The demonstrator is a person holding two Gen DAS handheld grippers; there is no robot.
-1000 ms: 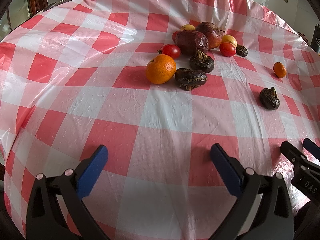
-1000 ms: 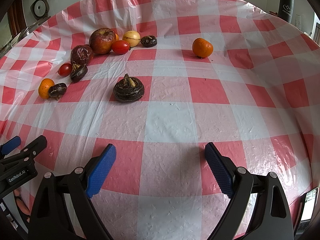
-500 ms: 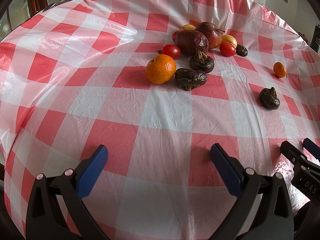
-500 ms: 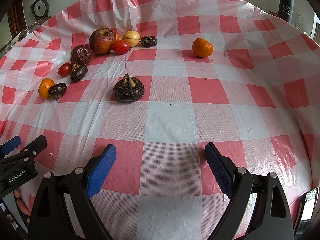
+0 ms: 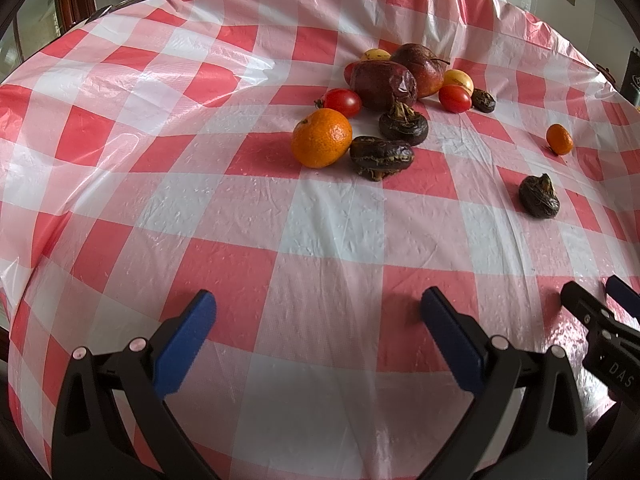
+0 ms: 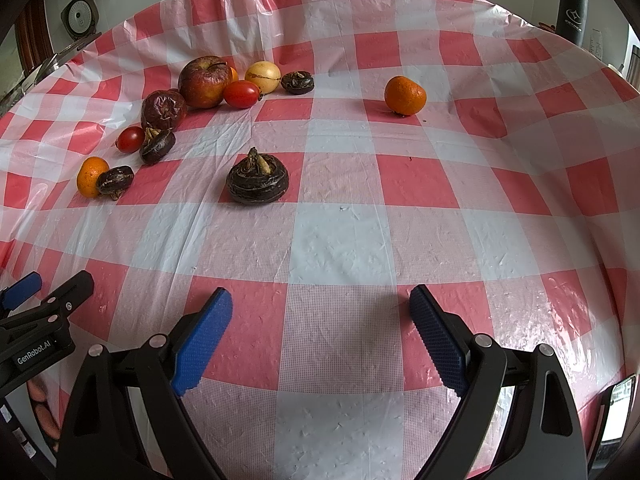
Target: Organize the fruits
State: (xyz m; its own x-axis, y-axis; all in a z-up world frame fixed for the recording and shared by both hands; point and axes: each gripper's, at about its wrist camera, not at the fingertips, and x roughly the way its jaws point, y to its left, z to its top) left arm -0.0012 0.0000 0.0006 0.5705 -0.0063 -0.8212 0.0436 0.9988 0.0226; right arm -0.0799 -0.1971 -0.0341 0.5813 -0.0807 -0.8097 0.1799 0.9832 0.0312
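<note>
Fruits lie scattered on the checked tabletop well ahead of both pairs of tongs, and none is held. The right tongs hang spread wide and empty over bare cloth; the left tongs are likewise agape with nothing between their blue pads. Straight ahead of the right tongs and a little to their left sits a dark water chestnut on its own, stem tuft up; farther off and to the right stands a lone mandarin. The rest are bunched far ahead to the left: an apple, a wrinkled dark red fruit, a tomato, a yellow fruit, a smaller tomato and more chestnuts, with a second mandarin touching a chestnut nearest the left tongs. Judging from the layout, the two strays look the likely things to gather toward the bunch, and the lone chestnut seems the sensible first pick for the right tongs. It would be best approached low, pads on either flank of its squat body rather than across the tuft, and closed gently, since its rounded skin may slip. The thin plastic cloth is wrinkled and could snag a pad tip, so the pads should stay just clear of it. The mandarin may roll if nudged off centre.
</note>
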